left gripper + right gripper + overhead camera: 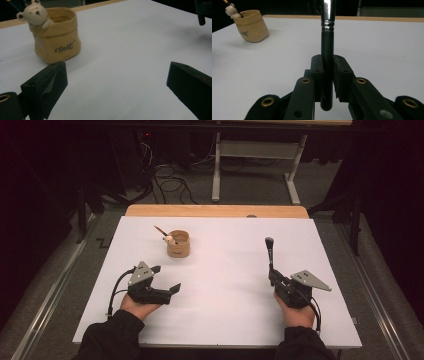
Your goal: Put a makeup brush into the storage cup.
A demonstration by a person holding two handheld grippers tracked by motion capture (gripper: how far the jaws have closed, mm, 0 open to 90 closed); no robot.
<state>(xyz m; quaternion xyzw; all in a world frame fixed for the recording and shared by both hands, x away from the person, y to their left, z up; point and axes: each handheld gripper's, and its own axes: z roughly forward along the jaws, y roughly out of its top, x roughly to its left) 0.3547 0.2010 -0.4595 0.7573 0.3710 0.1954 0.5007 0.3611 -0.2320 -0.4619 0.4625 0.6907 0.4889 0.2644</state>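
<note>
Right gripper (270, 272) clamps the brush (270, 251) upright, well right of the pot (178, 244), which already has one brush leaning inside. Left gripper (166, 279) waits wide open, nearer the pot. Next, I'd say: carry it over and drop it in handle-first.

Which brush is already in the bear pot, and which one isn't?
The thin brown brush leans in the bear pot. The black makeup brush is not: the right gripper holds it, far to the pot's right.
</note>
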